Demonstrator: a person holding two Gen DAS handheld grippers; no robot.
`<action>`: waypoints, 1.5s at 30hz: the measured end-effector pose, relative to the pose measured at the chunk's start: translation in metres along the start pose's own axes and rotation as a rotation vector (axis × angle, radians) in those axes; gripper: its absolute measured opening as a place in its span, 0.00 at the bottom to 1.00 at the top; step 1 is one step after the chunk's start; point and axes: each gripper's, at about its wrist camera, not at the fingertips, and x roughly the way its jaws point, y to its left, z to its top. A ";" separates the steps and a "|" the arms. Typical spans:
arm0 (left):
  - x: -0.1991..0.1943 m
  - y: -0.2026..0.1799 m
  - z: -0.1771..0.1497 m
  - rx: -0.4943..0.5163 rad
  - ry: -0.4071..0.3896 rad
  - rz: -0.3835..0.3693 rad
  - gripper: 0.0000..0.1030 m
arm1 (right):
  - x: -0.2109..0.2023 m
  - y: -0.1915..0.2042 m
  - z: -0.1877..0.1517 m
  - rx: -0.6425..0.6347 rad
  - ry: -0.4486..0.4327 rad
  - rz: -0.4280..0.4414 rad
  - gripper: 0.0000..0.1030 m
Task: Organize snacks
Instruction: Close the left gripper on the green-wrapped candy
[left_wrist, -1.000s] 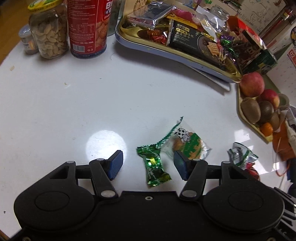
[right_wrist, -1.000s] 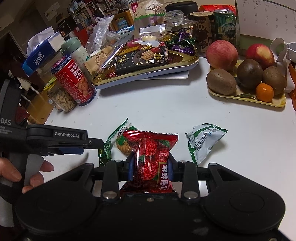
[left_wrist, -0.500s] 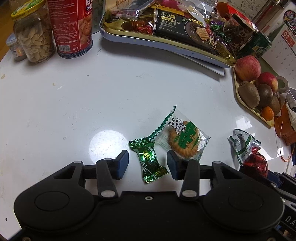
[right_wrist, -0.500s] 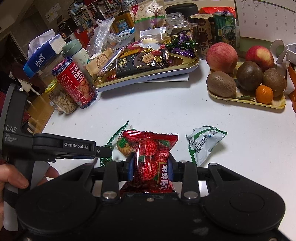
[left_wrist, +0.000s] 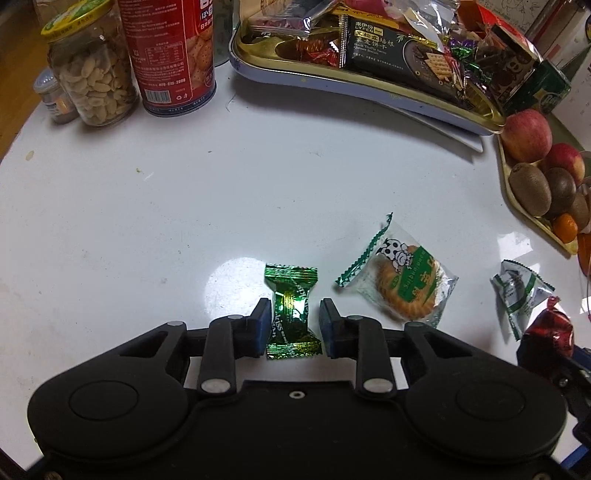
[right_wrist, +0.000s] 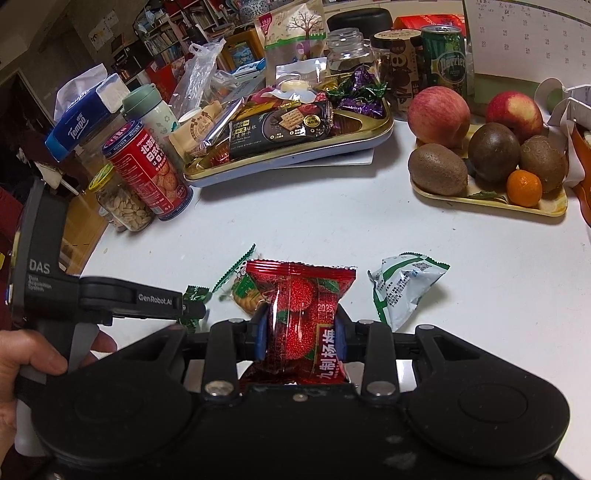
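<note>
Left wrist view shows the left gripper (left_wrist: 295, 325) closing around the light, crinkly green candy (left_wrist: 293, 312) near the table (left_wrist: 147, 221) front edge, best pinched mid-body, while the right gripper (right_wrist: 300, 332) clamps the red packet (right_wrist: 301, 317).

On your white surface (right_wrist: 332, 229) the fruit tray (right_wrist: 491, 201) sits at the right edge, holding two apples (right_wrist: 437, 114), kiwis (right_wrist: 437, 174) and a small orange (right_wrist: 523, 187), all touching one another. Behind it, toward the far edge, you have a green Perrier can (right_wrist: 445, 59) and an empty glass jar (right_wrist: 345, 50). At the far left corner a blue Tempo tissue pack (right_wrist: 79, 118) lies tilted, with a pale green bottle (right_wrist: 157, 114) upright just beside it.
</note>
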 end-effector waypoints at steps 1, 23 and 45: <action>-0.001 -0.002 0.001 0.007 -0.006 -0.004 0.35 | 0.000 0.000 0.000 -0.001 -0.001 0.000 0.35; 0.006 -0.006 0.002 0.017 -0.024 0.024 0.36 | 0.002 0.000 -0.001 -0.003 0.007 0.006 0.35; 0.007 -0.010 0.001 0.049 -0.027 0.046 0.35 | 0.003 0.001 -0.001 -0.007 0.009 0.010 0.35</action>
